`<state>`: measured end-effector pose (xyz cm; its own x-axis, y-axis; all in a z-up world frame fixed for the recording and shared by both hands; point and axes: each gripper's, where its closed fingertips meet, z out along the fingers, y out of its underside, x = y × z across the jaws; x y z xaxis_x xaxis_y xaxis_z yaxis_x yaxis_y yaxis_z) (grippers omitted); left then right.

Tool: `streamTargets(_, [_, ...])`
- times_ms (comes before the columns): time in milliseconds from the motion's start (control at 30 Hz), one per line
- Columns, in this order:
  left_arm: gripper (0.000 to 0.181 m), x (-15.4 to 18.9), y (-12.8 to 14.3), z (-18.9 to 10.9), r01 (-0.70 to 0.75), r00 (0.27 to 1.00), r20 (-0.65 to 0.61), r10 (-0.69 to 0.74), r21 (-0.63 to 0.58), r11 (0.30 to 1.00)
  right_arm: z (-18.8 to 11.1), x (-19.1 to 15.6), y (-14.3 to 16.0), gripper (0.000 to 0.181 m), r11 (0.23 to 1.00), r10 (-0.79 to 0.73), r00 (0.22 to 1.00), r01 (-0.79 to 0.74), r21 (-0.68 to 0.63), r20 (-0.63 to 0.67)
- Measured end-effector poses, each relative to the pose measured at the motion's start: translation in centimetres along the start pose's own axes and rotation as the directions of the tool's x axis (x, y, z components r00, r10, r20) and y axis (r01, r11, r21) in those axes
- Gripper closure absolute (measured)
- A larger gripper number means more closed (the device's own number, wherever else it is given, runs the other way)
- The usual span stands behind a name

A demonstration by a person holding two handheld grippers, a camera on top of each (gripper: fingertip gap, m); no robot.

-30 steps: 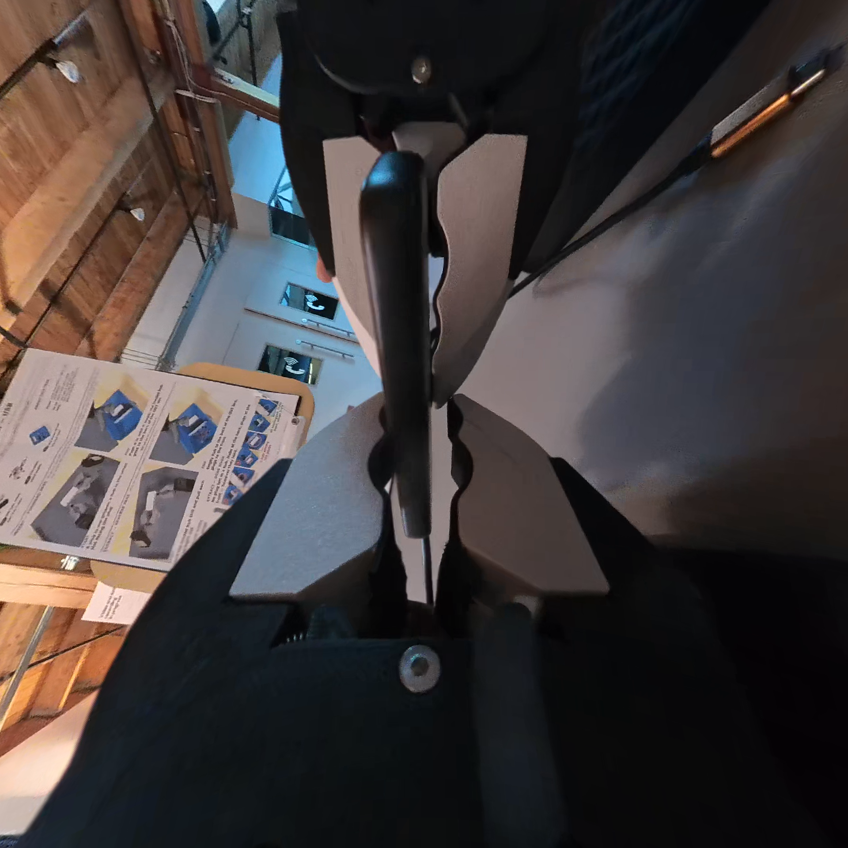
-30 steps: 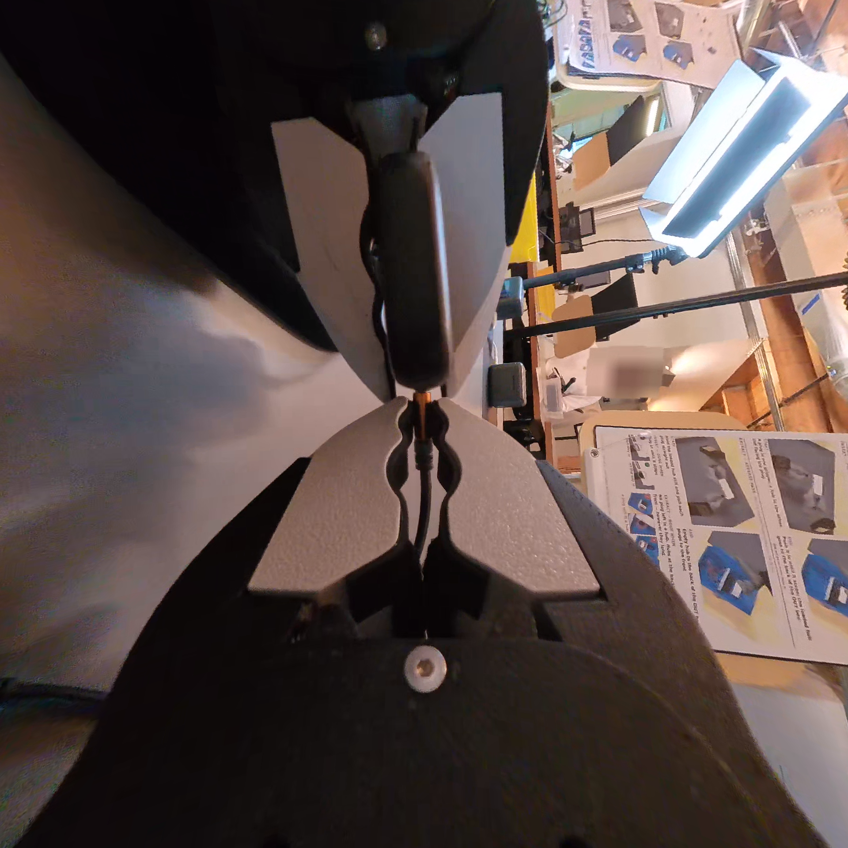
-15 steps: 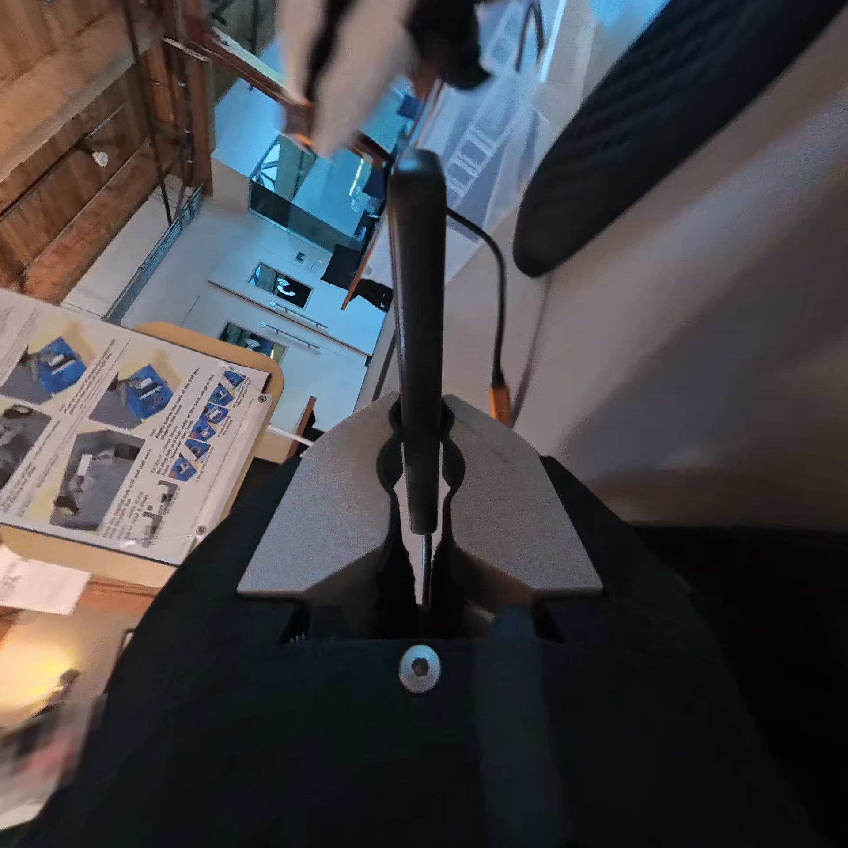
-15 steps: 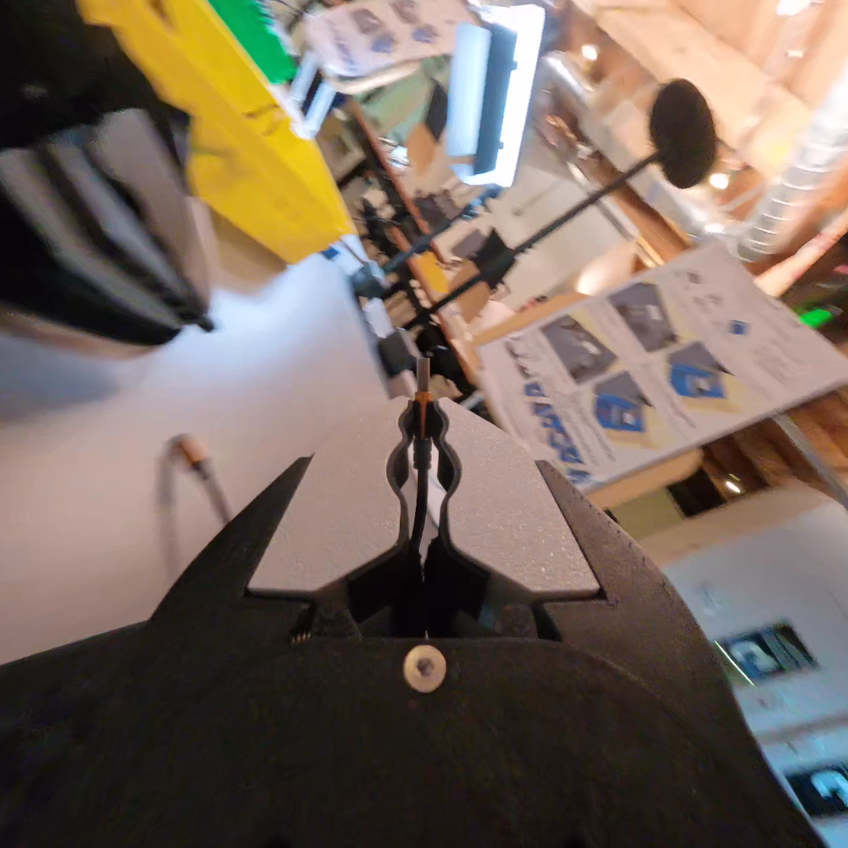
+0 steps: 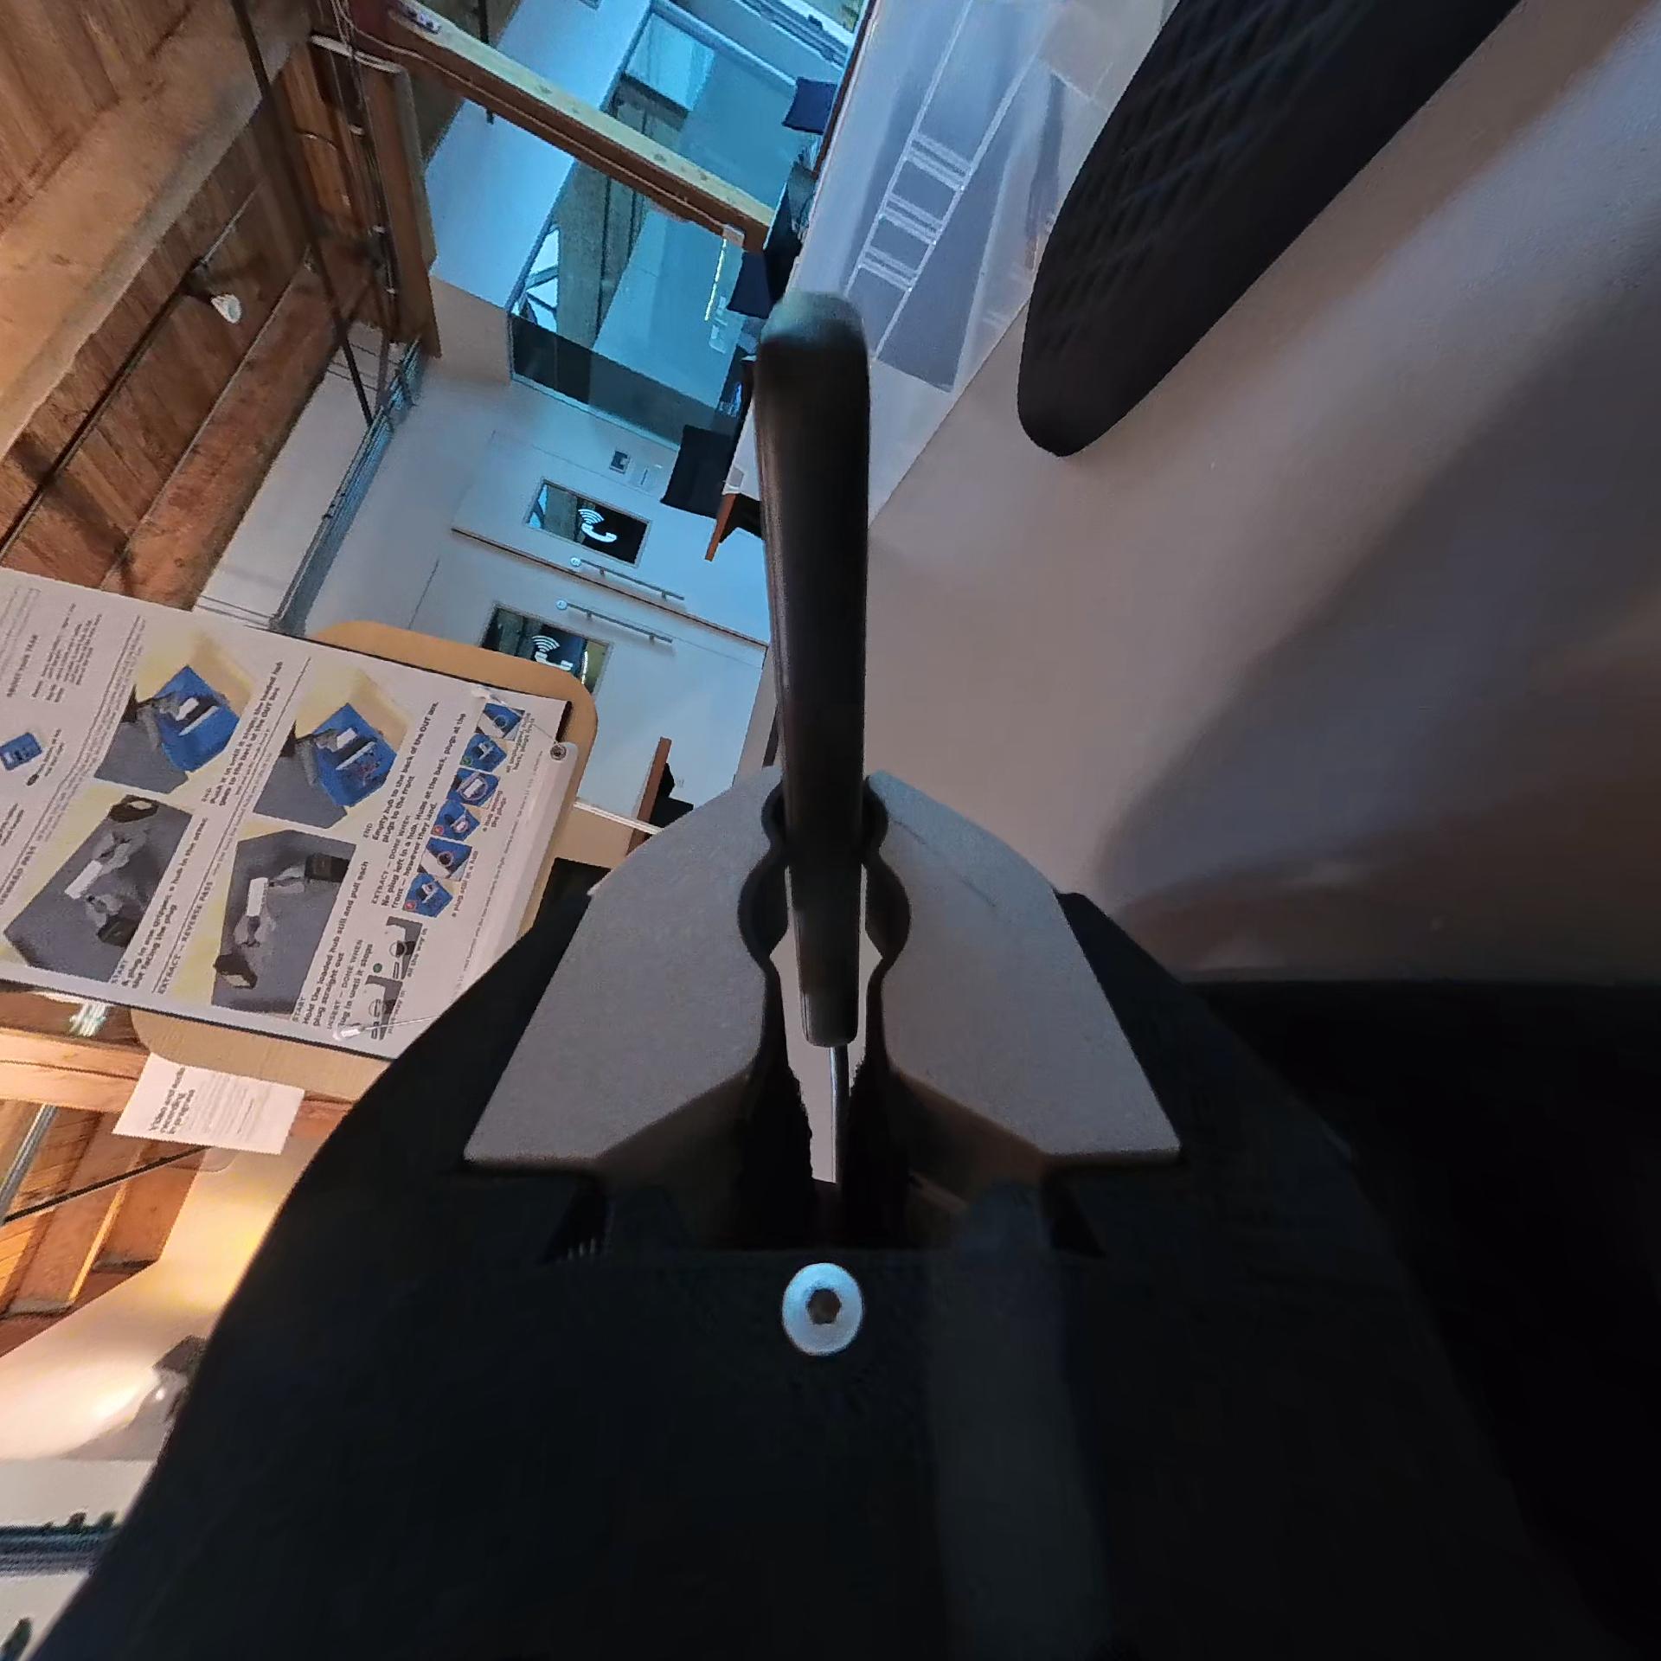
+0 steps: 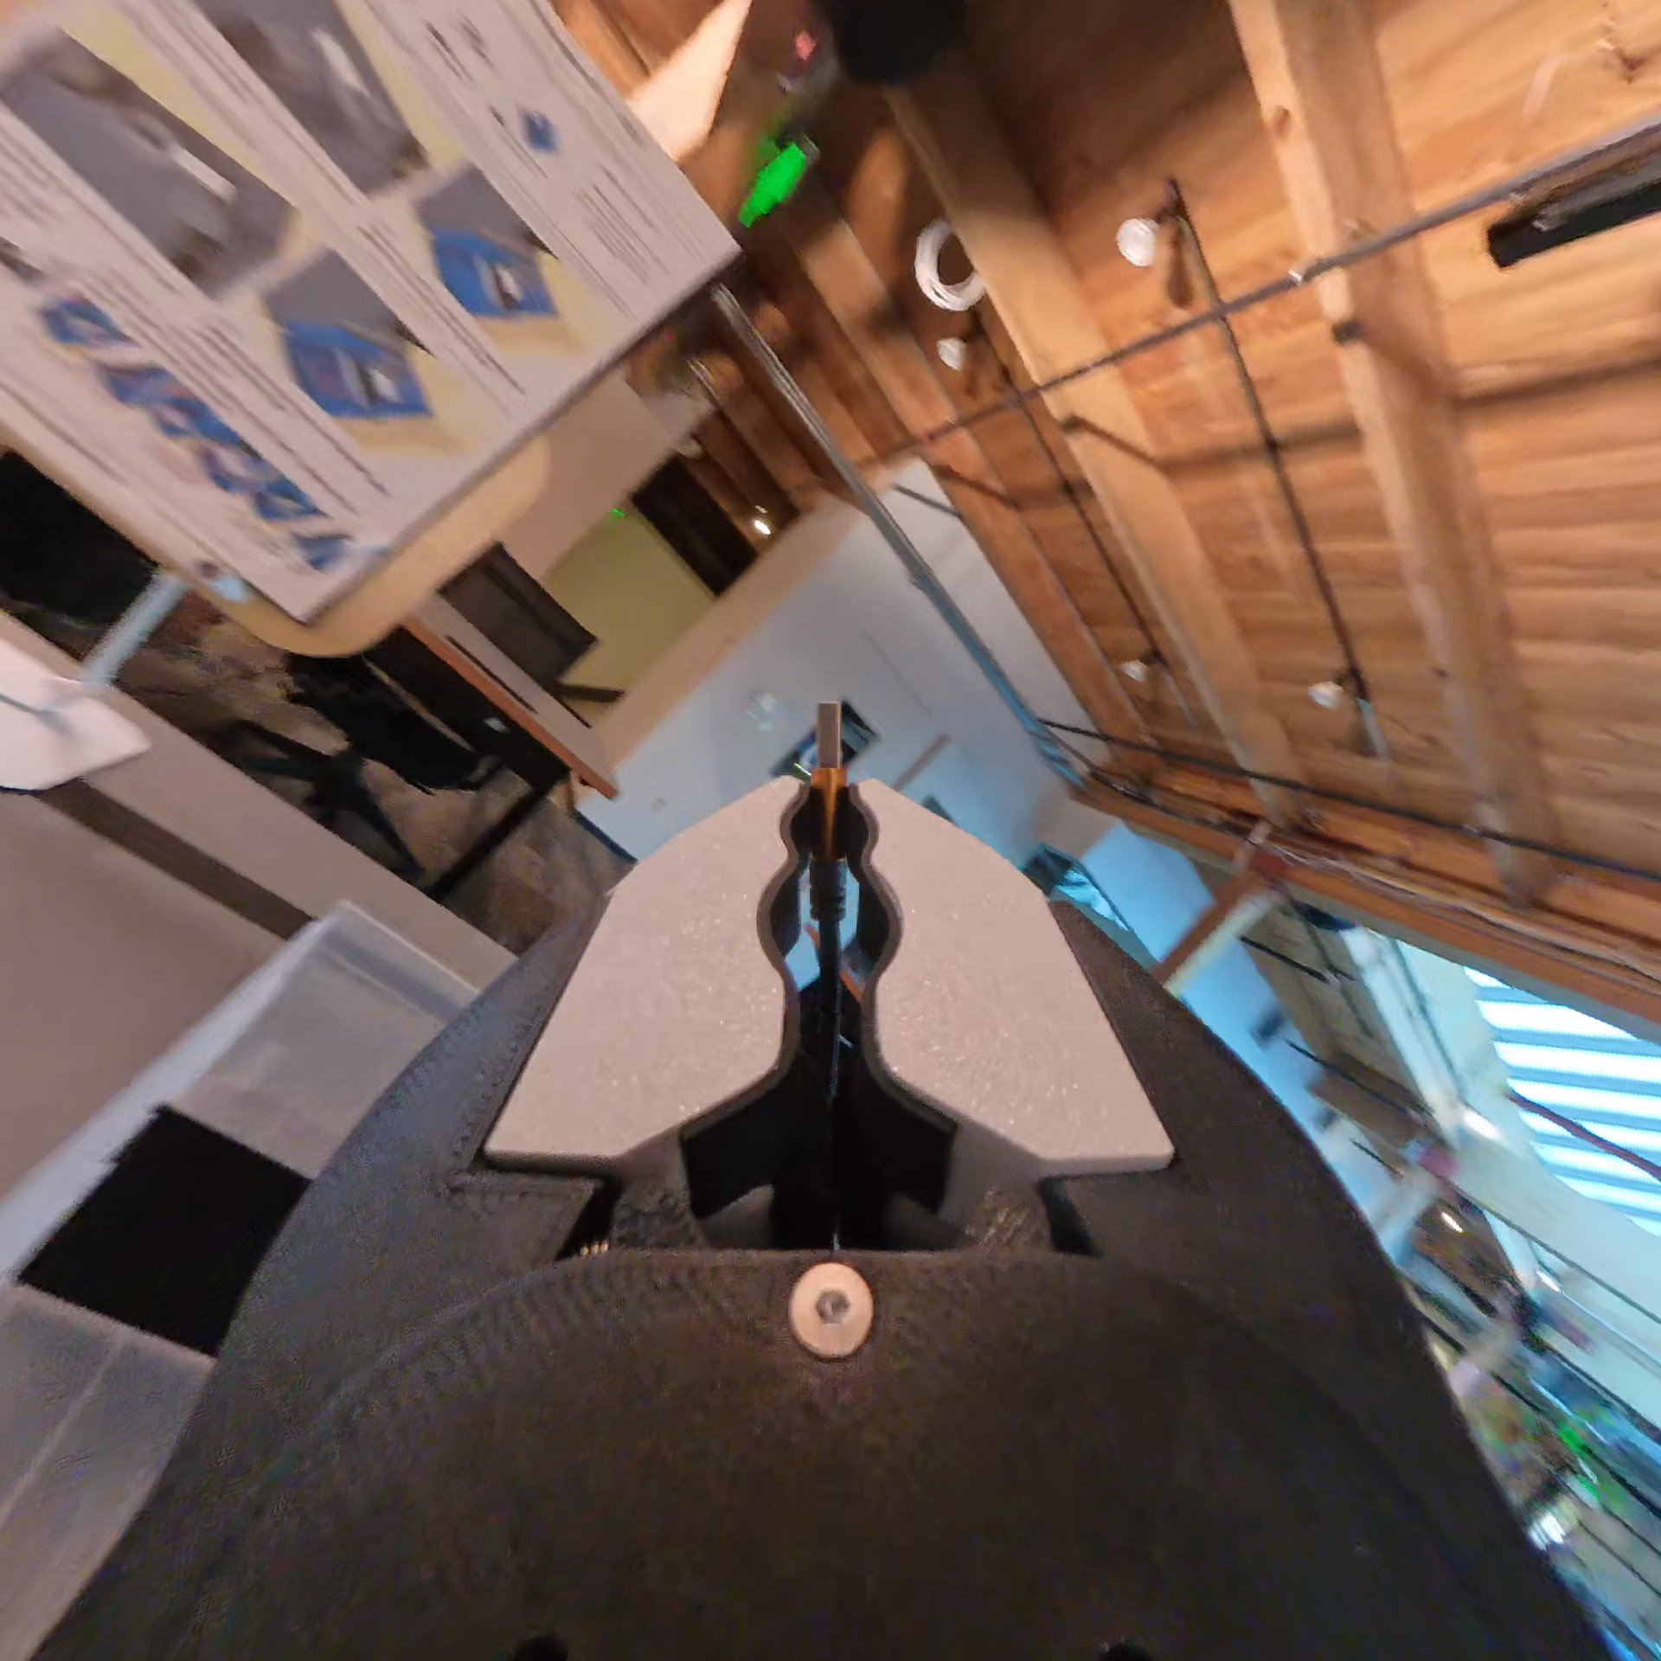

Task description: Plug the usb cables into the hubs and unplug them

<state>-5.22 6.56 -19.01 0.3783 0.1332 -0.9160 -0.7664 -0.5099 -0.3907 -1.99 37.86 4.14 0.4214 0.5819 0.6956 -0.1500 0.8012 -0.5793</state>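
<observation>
Clamping a slim black hub (image 5: pixel 813 575) edge-on, the left gripper (image 5: pixel 820 809) had its grey fingers (image 5: pixel 665 971) closed around the lower part of the body, so that most of the hub stood out beyond the fingertips and a thin dark lead ran back from its lower end between the fingers. No cable showed at the hub's rounded far end. To the right of it lay the pale table (image 5: pixel 1258 674), tilted steeply in the view, with a dark oval pad (image 5: pixel 1195 207) resting on it well beyond the hub. On the left of that view hung an instruction poster (image 5: pixel 243 845) fixed to a light board, a small paper sheet (image 5: pixel 211 1104) below it, and wooden ceiling boards (image 5: pixel 108 270) above. The right gripper (image 6: pixel 829 795) was shut on a usb cable (image 6: pixel 829 953): its orange collar sat pinched at the very tips of the fingers (image 6: pixel 989 1007), the bare metal plug (image 6: pixel 828 732) poked out past them into open air, touching nothing, and the black cord ran back between the fingers toward the camera. That view was blurred and pointed up at a wooden ceiling (image 6: pixel 1438 449); a second poster (image 6: pixel 270 270) showed at upper left, a green lit sign (image 6: pixel 775 180) near the top, and a clear plastic bin (image 6: pixel 297 1034) at lower left. Neither gripper appeared in the other's view
</observation>
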Motion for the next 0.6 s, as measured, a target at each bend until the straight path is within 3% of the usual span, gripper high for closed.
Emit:
streamTargets(300, [0.169, 0.0, 0.2, 0.0, -0.017, 1.000, 0.007, 0.017, -0.015, 1.000, 1.2, 0.9, 4.8, 0.175, 0.982, 0.190, 0.971, -0.189, 0.017, -0.146])
streamTargets(433, [0.169, 0.1, 0.2, 0.0, -0.035, 0.999, 0.005, 0.035, -0.022, 0.999, 1.2, -2.2, 7.4, 0.175, 0.967, 0.245, 0.968, -0.248, -0.055, -0.051])
streamTargets(600, [0.169, 0.1, 0.3, 0.1, -0.042, 0.999, 0.002, 0.042, -0.027, 0.999, -1.9, -8.7, 12.0, 0.173, 0.941, 0.164, 0.958, -0.081, -0.327, 0.235])
